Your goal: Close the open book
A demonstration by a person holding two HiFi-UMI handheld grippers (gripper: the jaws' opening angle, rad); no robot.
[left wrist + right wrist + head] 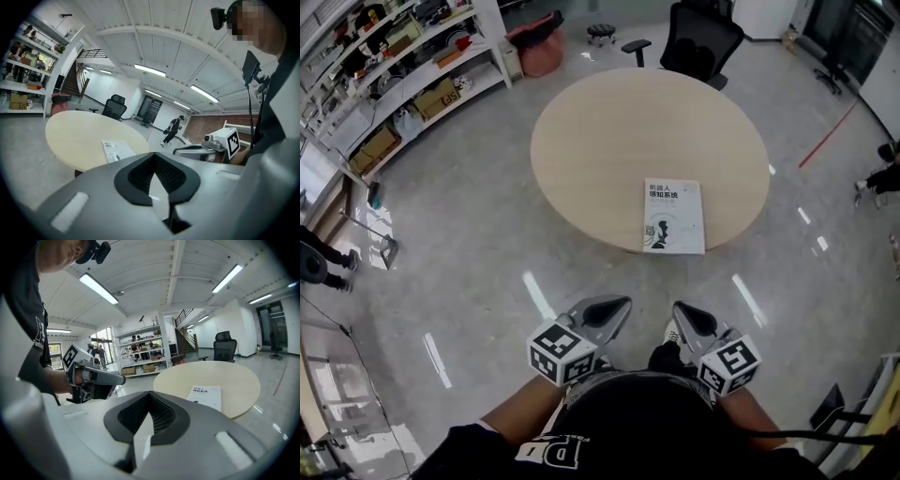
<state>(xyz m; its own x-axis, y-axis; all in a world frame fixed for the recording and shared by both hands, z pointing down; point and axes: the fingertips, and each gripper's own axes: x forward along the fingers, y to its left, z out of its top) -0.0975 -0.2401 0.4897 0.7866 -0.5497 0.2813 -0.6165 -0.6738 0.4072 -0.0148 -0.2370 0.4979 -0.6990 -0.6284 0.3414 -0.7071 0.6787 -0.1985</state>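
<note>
- The book (674, 217) lies shut and flat, white cover up; dark print runs across the cover's far end and a small dark drawing sits lower down; no pages show.
- It rests on the round pale-wood table (619, 131), at about 5 o'clock on the top; its near end reaches the rim, and whether it hangs over I cannot tell.
- The left tongs (614, 307) and the right tongs (682, 312) are held side by side low in the head view, close to the person's body, over the grey floor and well apart from the table; the book stands at about 12 o'clock from them, nearer 1 o'clock from the left pair.
- Both pairs are pressed together with nothing between their jaws; in each pair's own view the ribbed pads meet in a closed seam, and the book shows beyond the tips, untouched.
- Containers: white shelving (412, 75) at 10 o'clock holds cardboard boxes (437, 97) and small goods too small to make out.
- A reddish bin (539, 52) stands at 11 o'clock with something dark across its top; what it holds is hidden.
- A black office chair (701, 42) stands at the table's far side, at about 12 o'clock.
</note>
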